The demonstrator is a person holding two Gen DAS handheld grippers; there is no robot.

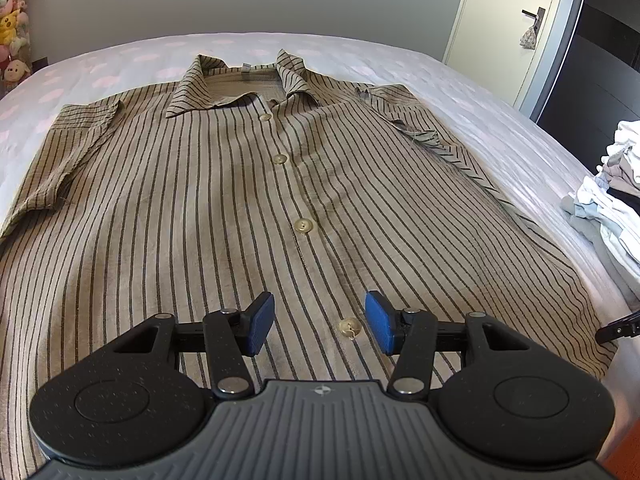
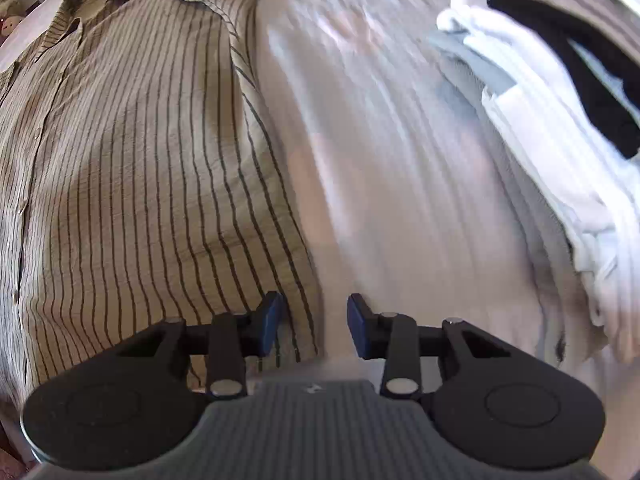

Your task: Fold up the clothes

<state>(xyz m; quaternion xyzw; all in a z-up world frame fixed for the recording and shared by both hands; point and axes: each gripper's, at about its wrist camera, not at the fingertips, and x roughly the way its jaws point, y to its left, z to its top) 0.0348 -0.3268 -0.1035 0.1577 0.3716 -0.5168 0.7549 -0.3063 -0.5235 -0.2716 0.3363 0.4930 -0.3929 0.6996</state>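
The bed [image 1: 460,92] carried a pale quilted cover with faint pink patches, its surface finely ribbed; a grey wall and a door [image 1: 516,28] with a lever handle stood behind it. The shirt [image 1: 168,200] lay flat and face up on the cover, collar toward the wall, made of crinkled tan fabric with thin dark vertical stripes and a row of pale round buttons [image 1: 305,225]. Both short sleeves lay folded inward. The left gripper [image 1: 319,322] hovered over the lower placket, blue ribbed pads spread apart and holding nothing. The right gripper [image 2: 316,320] sat at the shirt's right side edge near the hem, jaws parted and empty, one pad over the fabric, the other over bare cover. Open cover lay between that edge and a stack of folded clothes [image 2: 540,92]. The right wrist view was motion-blurred, so the stack's items could not be told apart. Plush toys [image 1: 14,20] were cut off at the frame edge.
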